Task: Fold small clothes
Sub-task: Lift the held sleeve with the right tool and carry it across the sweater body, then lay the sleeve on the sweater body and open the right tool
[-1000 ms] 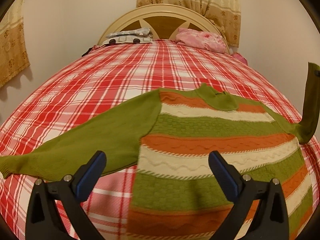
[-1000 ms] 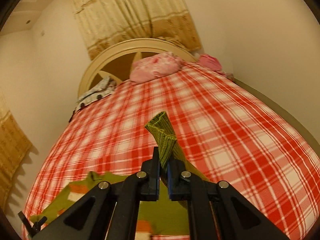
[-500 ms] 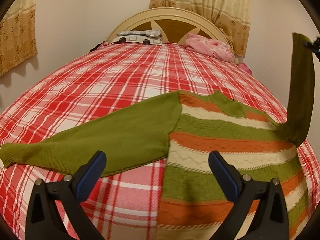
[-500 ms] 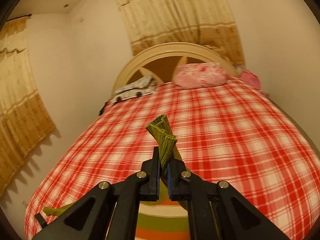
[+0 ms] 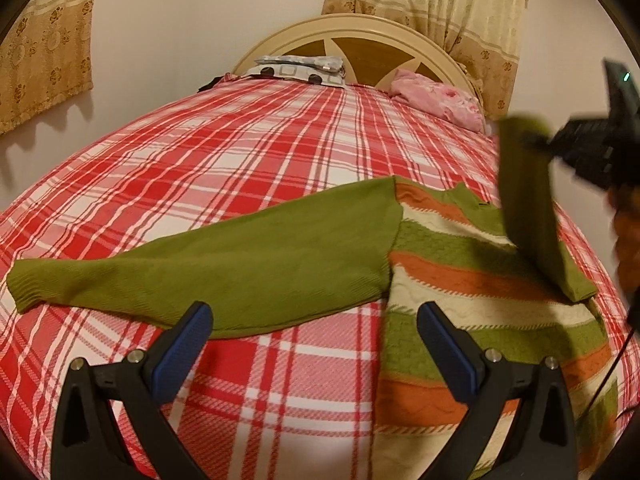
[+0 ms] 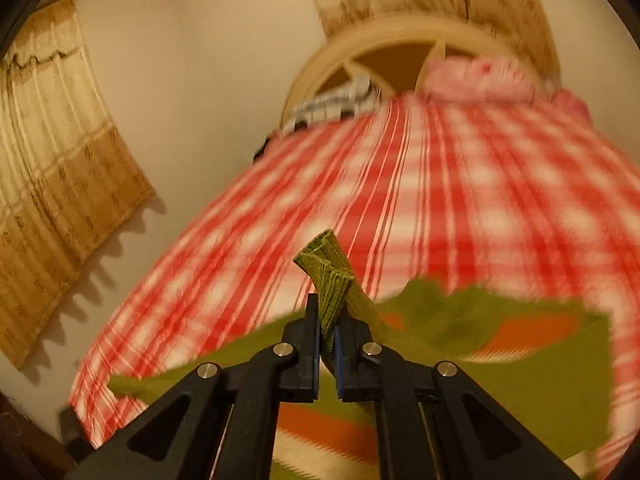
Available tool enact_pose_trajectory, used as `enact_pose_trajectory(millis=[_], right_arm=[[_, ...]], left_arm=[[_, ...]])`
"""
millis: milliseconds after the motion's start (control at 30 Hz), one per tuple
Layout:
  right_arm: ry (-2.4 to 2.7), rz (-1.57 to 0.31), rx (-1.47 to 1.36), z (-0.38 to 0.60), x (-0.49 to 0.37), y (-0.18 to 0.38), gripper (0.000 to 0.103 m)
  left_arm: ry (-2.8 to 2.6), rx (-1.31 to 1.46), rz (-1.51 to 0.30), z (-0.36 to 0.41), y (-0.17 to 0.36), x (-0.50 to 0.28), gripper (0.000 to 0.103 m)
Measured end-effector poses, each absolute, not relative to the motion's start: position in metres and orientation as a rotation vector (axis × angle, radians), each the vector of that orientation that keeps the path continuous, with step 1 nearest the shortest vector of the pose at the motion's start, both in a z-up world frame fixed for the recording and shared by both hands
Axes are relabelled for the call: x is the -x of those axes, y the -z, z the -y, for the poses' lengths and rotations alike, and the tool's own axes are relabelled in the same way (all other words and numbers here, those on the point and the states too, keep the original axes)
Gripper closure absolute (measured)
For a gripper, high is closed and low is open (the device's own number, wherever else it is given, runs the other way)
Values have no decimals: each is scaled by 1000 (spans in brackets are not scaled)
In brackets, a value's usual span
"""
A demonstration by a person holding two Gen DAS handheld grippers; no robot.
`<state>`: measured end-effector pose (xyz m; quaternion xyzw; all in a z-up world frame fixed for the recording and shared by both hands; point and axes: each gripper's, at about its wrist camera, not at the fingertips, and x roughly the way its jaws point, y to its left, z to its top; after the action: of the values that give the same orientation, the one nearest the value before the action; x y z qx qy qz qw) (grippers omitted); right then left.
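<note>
My right gripper lifts one sleeve of the sweater; my left gripper hangs open over the bed.

My right gripper (image 6: 328,344) is clenched on the ribbed cuff (image 6: 326,276) of the green sleeve (image 5: 528,208), which stands up in the right of the left wrist view, rising off the striped sweater (image 5: 472,280). The sweater lies flat on the red plaid bed (image 5: 248,160), filling the lower right of that frame, with its other sleeve (image 5: 208,276) stretched flat toward the left edge. My left gripper (image 5: 314,344) is released, its blue pads wide apart above the bed and the flat sleeve, gripping nothing. Far back, a pink pillow (image 5: 438,94) and a grey patterned one (image 5: 300,70) lie against the headboard (image 5: 360,32).
</note>
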<state>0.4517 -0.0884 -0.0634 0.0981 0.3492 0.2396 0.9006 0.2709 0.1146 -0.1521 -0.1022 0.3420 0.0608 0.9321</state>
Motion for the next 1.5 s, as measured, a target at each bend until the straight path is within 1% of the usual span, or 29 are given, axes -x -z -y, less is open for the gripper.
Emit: enact_pose_trajectory(millis=[133, 233, 267, 333, 367, 400, 533, 733, 800, 900, 967, 1000, 1133, 1233, 1300, 1500], right_arm=[[-552, -846, -179, 58, -450, 123, 98], [-633, -943, -190, 49, -451, 157, 97], [-643, -977, -168, 46, -450, 164, 94], [-675, -1017, -124, 49, -440, 172, 74], [-696, -1008, -125, 55, -436, 170, 55], [-712, -993, -128, 65, -430, 167, 46], [-618, -933, -109, 129, -417, 149, 46], [-326, -854, -73, 241, -421, 127, 46], [-218, -842, -137, 280, -426, 131, 46], [-224, -911, -223, 304, -436, 152, 46], [-296, -1003, -210, 293, -441, 177, 46], [-305, -993, -190, 286, -437, 180, 44], [-418, -981, -187, 264, -428, 174, 44], [-371, -944, -107, 254, -425, 165, 44], [-406, -930, -107, 238, -426, 159, 44], [-594, -999, 14, 133, -426, 166, 44]], left_arm=[[-143, 199, -709, -120, 155, -271, 0], [-148, 194, -716, -120, 155, -272, 0], [-148, 188, -717, -119, 155, -273, 0], [-144, 167, -713, -115, 152, -274, 0], [-142, 159, -710, -113, 151, -275, 0], [-137, 151, -710, -110, 149, -277, 0], [-111, 99, -706, -95, 140, -291, 0], [-90, 27, -695, -68, 132, -311, 0], [-78, 21, -706, -61, 135, -315, 0], [-78, 19, -733, -53, 144, -321, 0], [-88, 0, -743, -47, 148, -325, 0], [-99, -20, -749, -45, 151, -329, 0], [-115, -52, -745, -39, 150, -337, 0], [-138, -51, -734, -40, 147, -342, 0], [-151, -25, -738, -49, 146, -340, 0], [-212, -37, -699, -83, 139, -311, 0]])
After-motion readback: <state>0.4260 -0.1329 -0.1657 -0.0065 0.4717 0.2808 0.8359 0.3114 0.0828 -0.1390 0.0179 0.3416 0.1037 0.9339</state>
